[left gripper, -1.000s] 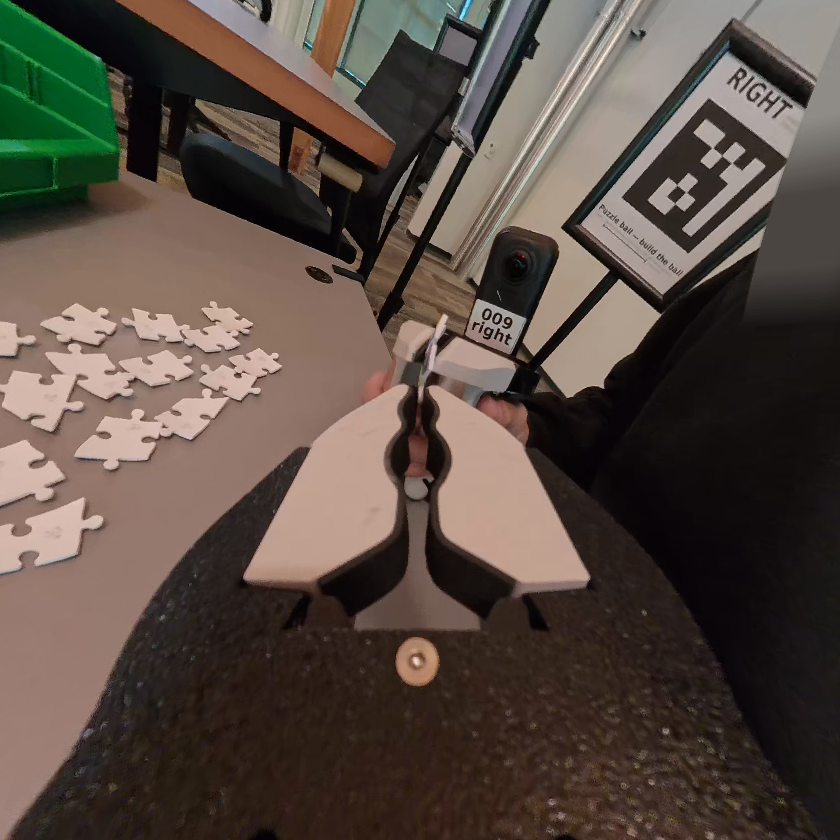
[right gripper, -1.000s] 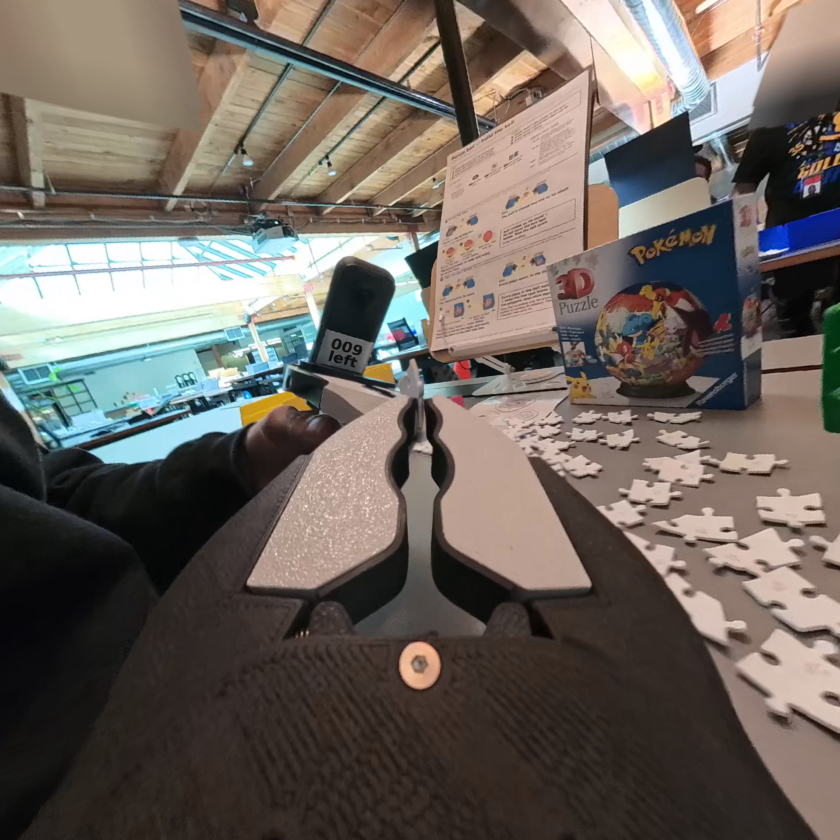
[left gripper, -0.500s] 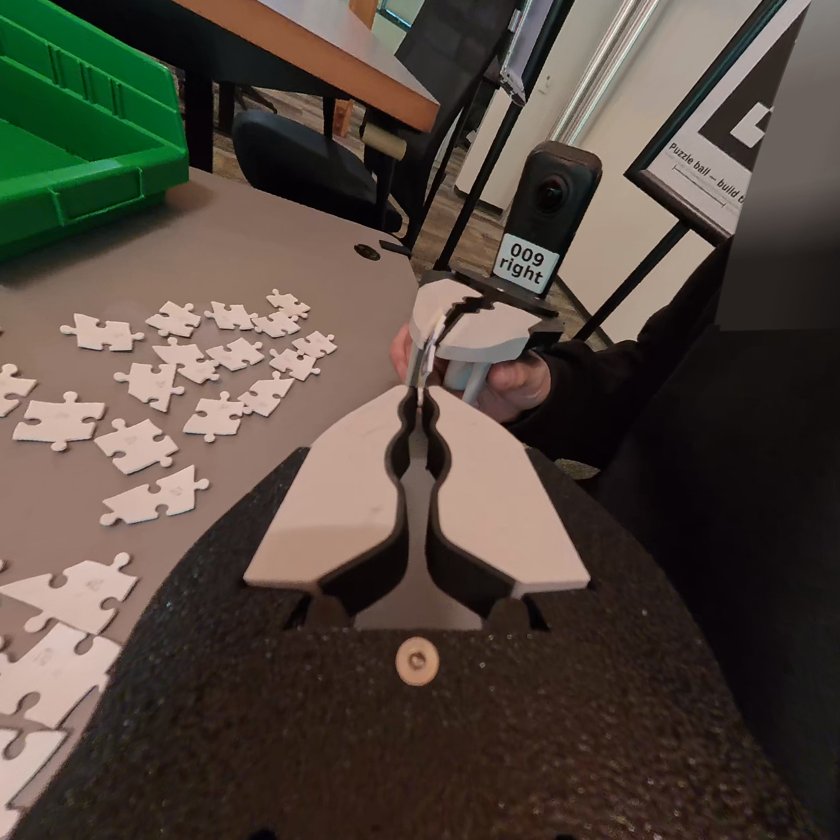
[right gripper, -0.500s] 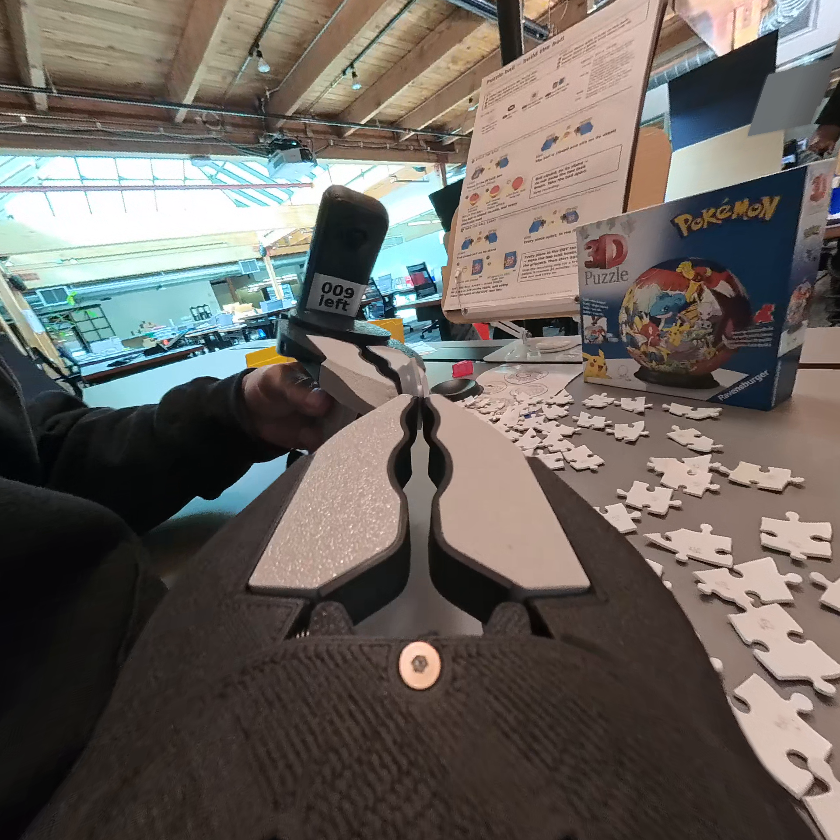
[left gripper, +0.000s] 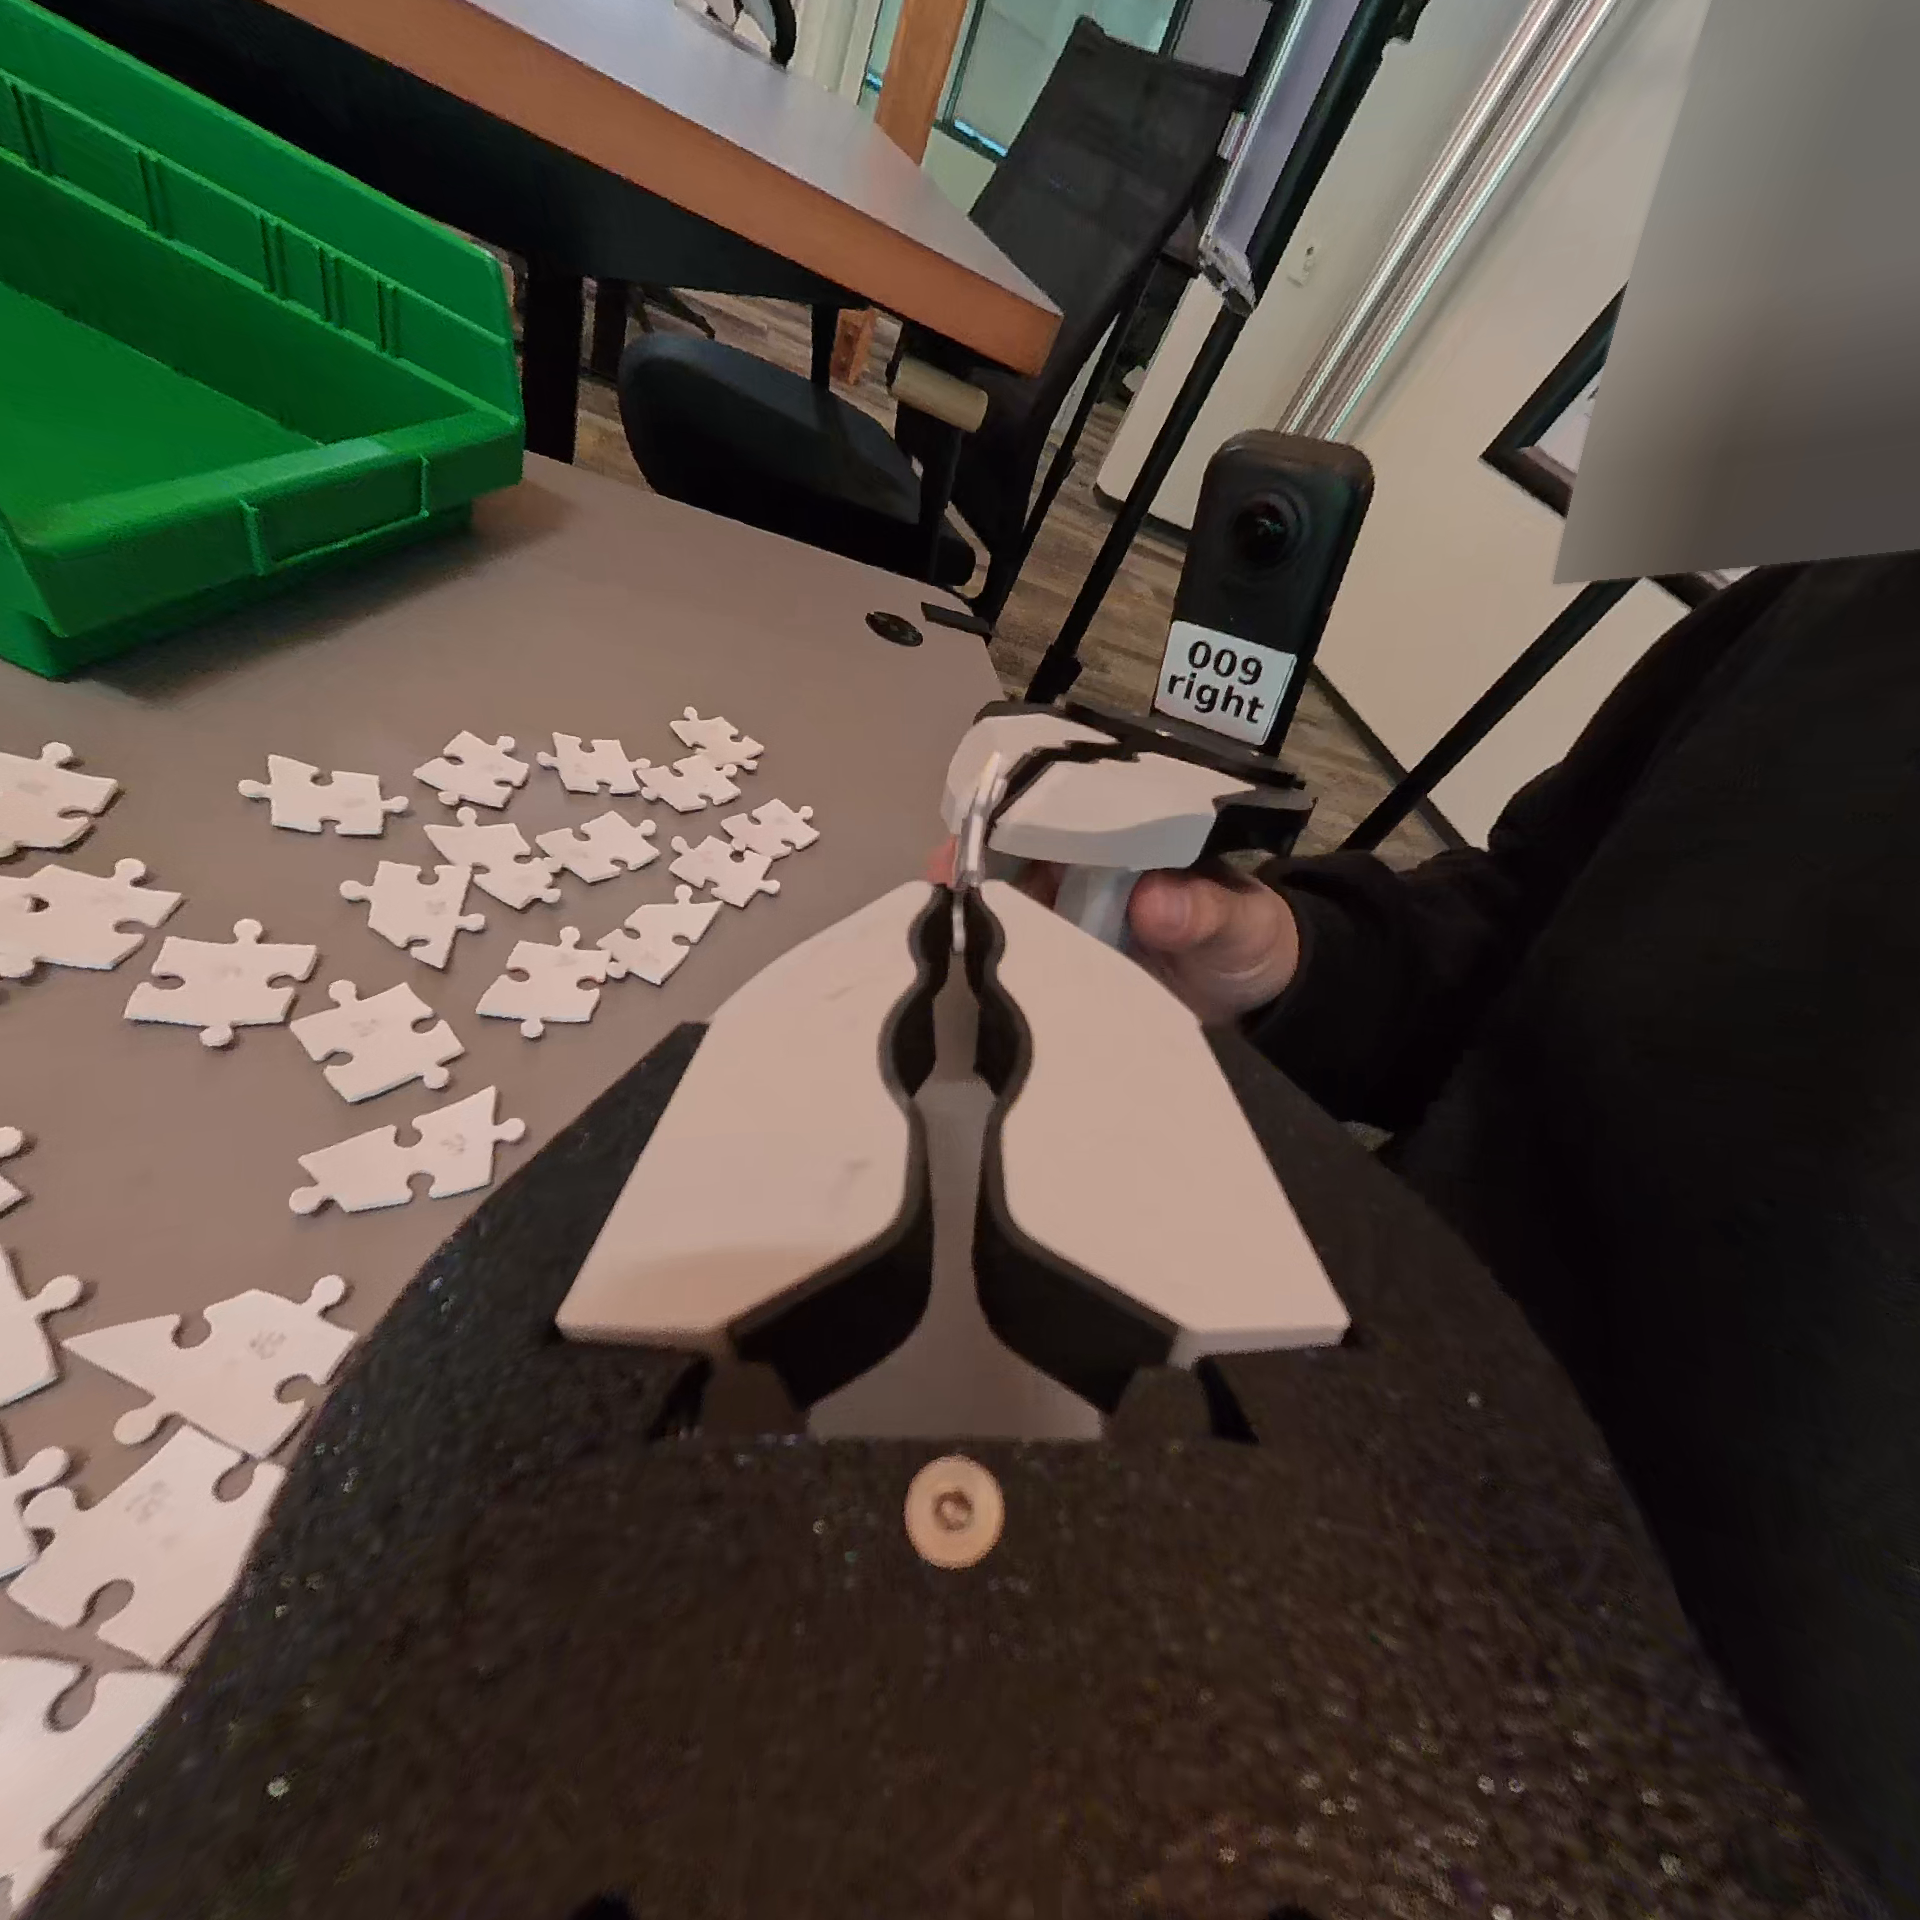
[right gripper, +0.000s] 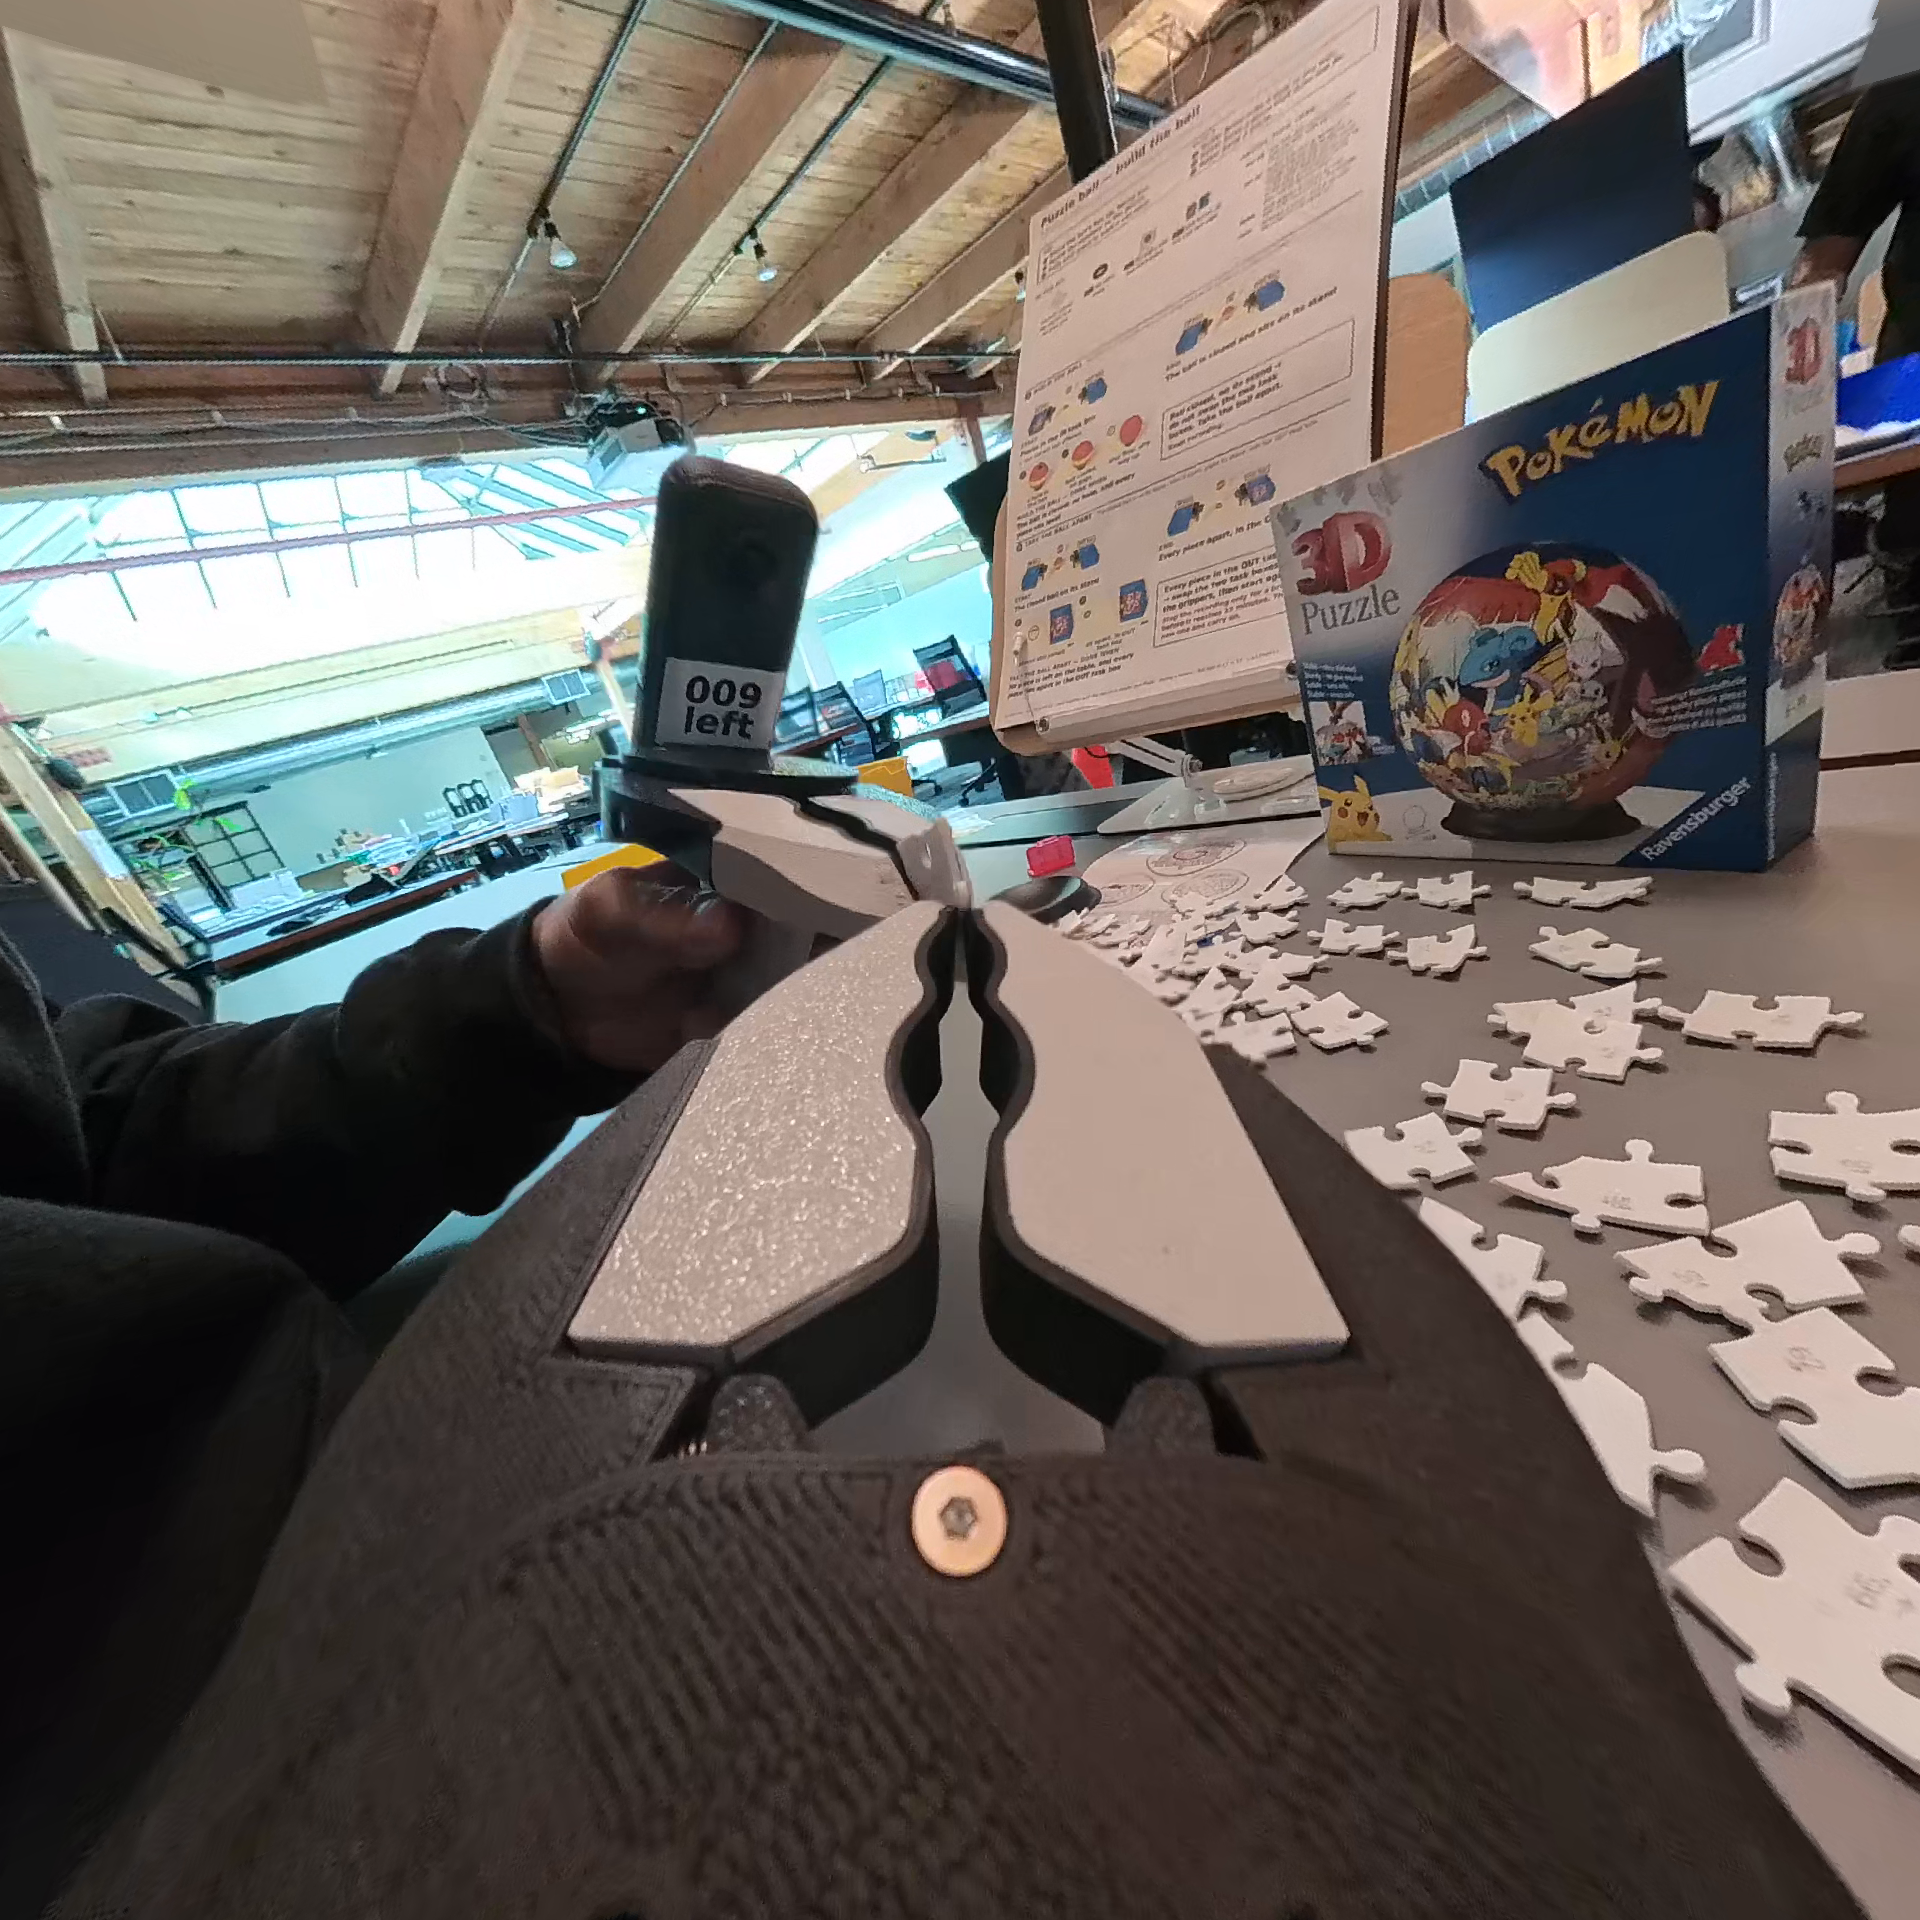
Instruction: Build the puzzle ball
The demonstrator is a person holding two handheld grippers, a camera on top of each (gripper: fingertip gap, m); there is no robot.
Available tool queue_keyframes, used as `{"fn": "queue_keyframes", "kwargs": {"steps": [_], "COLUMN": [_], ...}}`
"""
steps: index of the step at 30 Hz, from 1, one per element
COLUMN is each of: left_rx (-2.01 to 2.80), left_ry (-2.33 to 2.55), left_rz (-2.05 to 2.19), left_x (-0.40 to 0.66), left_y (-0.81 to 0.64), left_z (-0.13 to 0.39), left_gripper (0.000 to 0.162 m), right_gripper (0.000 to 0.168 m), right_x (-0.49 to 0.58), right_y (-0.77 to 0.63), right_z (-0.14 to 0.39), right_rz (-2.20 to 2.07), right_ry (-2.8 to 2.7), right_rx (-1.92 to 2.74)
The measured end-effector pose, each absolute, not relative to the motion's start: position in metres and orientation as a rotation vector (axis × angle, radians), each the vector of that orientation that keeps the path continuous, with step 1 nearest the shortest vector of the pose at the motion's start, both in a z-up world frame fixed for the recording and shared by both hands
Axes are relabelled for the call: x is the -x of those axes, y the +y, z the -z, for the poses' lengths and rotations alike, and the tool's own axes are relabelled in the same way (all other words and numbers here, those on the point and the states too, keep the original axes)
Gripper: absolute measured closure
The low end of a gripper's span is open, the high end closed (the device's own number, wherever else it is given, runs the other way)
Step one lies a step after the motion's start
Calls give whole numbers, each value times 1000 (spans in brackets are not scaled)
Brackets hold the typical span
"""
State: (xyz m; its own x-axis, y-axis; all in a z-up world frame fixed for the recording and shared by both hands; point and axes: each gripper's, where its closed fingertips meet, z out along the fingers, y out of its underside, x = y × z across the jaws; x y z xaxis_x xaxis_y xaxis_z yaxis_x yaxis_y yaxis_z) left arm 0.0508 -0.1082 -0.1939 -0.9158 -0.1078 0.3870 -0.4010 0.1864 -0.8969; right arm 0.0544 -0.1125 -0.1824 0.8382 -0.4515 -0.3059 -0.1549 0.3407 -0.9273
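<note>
1. The puzzle piece [left gripper: 971, 831] being worked on is off the counter, held edge-on in the air where the two gripper tips meet. Only its thin white rim shows, so I cannot tell whether it is one piece or two being mated.
2. The left gripper [left gripper: 958, 914] has its fingers pressed together at the tip, clamped on the lower end of that rim. The right gripper [right gripper: 961, 914] is likewise pinched on it from the opposite side.
3. Over the last second the two grippers have swung from nearly head-on to a clear angle with each other, and both have tipped so that more of the counter comes into view. The pinch itself has not let go on either side.
4. My reading is that this is a twist to seat a tab or re-aim the piece, not a hand-off, since neither gripper has opened.
5. The loose pieces [left gripper: 582, 862] lie white side up, scattered across the grey counter [left gripper: 665, 623], separate from one another apart from some overlap in the pile. No part of a ball is visible, so the build looks barely begun.
6. Farther out stand the puzzle box [right gripper: 1558, 665] and a green bin [left gripper: 208, 416].
</note>
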Motion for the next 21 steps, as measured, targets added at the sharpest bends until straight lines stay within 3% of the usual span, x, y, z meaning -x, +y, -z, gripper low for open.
{"fn": "queue_keyframes", "kwargs": {"steps": [5,11,21], "left_rx": [-470,-531,-669], "left_ry": [-2274,-2299,-2437], "left_rz": [-1777,-1735,-1537], "left_x": [-50,-59,-71], "left_y": [-108,-100,-84], "left_z": [197,204,240], "left_gripper": [161,161,161], "right_gripper": [166,168,168], "right_x": [-53,-74,-150], "right_y": [-113,-151,-225], "right_z": [186,188,220], "right_rz": [182,451,817], "right_ry": [562,572,581], "right_rx": [1265,1404,1975]}}
